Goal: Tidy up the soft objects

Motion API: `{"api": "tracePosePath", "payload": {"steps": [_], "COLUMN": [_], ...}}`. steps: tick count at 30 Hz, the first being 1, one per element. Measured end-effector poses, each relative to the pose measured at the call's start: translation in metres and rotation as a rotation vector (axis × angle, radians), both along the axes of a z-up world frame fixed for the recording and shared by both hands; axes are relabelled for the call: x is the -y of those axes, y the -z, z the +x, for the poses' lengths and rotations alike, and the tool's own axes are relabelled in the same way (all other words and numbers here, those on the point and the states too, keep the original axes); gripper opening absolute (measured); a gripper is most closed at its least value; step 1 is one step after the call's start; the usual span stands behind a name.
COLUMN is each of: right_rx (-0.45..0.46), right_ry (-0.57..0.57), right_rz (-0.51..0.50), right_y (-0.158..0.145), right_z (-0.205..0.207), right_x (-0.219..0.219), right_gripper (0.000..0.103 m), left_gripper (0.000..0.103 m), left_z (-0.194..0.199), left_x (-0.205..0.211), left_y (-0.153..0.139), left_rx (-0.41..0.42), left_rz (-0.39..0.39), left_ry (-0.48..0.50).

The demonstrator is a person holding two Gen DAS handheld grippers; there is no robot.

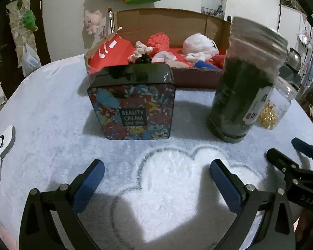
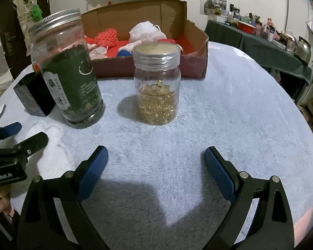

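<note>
Far across the pale rug [image 2: 229,108], the cardboard box [image 1: 198,77] already holds the soft objects [image 1: 198,45]. Near it stand my hard items: tin [image 1: 133,108], green jar [image 2: 71,83], clear jar [image 2: 157,89]. My left tongs [image 1: 156,179] and right tongs [image 2: 156,164] gape wide, empty; I should reach over the jars, not through them.

Seeing open brown cardboard box [image 1: 198,79] sitting at far side of fluffy table, red lining inside. Soft things lying in it: red knitted bumpy piece [image 1: 158,40] left of centre, white puffy mesh ball [image 1: 198,44] resting to its right, small blue soft item [image 1: 204,64] sitting near front wall.
</note>
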State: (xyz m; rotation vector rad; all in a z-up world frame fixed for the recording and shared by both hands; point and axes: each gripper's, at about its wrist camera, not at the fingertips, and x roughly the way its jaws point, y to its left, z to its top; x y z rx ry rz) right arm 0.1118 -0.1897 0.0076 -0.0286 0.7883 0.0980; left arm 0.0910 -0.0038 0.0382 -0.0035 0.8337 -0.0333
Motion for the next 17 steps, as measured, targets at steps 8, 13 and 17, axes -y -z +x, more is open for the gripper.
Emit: {"api": "tracePosePath", "payload": {"steps": [8, 13, 17], "right_rx": [0.011, 0.013, 0.014], "right_ry": [0.010, 0.015, 0.015], "right_rz": [-0.016, -0.015, -0.016], "right_y": [0.0021, 0.0019, 0.0021], "right_z": [-0.0021, -0.0030, -0.0026], "right_x": [-0.0029, -0.0034, -0.0039], "right_gripper": [0.096, 0.096, 0.096], "left_gripper": [0.103, 0.103, 0.103], "left_z": [-0.0011, -0.0012, -0.0013], "left_x": [0.0036, 0.0035, 0.0037], "left_y": [0.0013, 0.0014, 0.0015], "left_rx": [0.003, 0.003, 0.002], "left_rz": [0.017, 0.016, 0.017], "left_ry": [-0.001, -0.001, -0.002]}}
